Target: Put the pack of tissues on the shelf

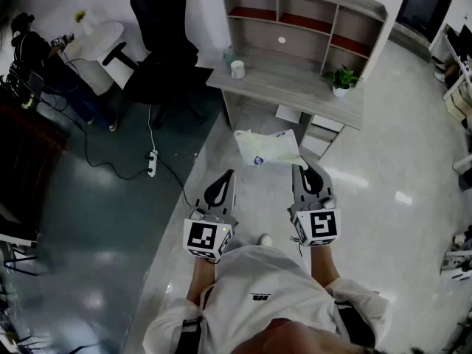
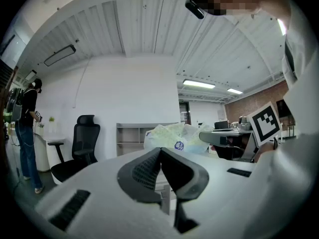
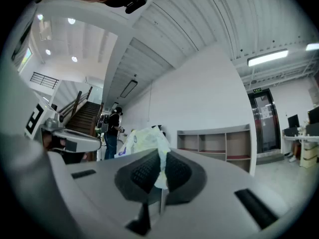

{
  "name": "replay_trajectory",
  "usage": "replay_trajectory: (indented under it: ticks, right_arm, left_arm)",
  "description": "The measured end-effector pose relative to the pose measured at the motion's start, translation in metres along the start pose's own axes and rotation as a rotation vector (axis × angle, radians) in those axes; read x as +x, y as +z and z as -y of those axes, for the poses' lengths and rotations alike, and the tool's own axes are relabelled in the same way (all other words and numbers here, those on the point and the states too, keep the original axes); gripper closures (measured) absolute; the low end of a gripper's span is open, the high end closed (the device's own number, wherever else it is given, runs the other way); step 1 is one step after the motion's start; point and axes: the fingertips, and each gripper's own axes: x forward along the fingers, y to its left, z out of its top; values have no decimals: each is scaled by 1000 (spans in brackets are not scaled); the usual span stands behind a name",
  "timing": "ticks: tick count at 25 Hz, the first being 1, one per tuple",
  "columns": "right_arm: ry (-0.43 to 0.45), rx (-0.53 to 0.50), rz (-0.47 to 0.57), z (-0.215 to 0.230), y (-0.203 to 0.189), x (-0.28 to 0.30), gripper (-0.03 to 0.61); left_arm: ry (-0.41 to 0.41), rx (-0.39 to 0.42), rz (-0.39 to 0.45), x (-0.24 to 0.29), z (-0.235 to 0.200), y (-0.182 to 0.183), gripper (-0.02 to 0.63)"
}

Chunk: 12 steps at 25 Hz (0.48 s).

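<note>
At the far left of the room a person [image 1: 33, 50] in dark clothes stands by a round white table [image 1: 103, 35]. Just right of it a black office chair [image 1: 164, 50] sits against the white wall. The dark floor [image 1: 96, 220] on this side carries a white power strip [image 1: 152, 163] with a cable trailing from it. It meets a pale floor [image 1: 383, 168] that is glossy and reflects the ceiling lights.

The left gripper [image 1: 228, 175] is held level over that seam. Its 2 jaws are pressed together with nothing between them.

Ahead stands a grey wooden desk [image 1: 287, 91]. On it are a white cup [image 1: 237, 68] toward the left end and a small potted plant [image 1: 341, 80] toward the right. The shelf [image 1: 302, 9] rises from the back of the desk, with 3 red-floored compartments along its top row and a wider opening below.

The pack of tissues [image 1: 269, 148] hangs in the air in front of the desk, over the pale floor and well short of the shelf. It is a crumpled pale wrapper with a small blue mark. The right gripper [image 1: 304, 169], also level, has its jaws clamped on the wrapper's near right edge. A fold of the plastic is pinched between the ribbed pads.
</note>
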Motion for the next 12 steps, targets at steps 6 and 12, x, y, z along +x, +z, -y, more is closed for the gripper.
replay_trajectory:
  ticks: [6,12]
  right_arm:
    - [4,14,11,3,-5,1,551]
    - [3,14,-2,10,-8,16,551]
  left_arm:
    - [1,2,-3,4,1,-6,586]
    - [6,-8,-9,17,-7,-9,584]
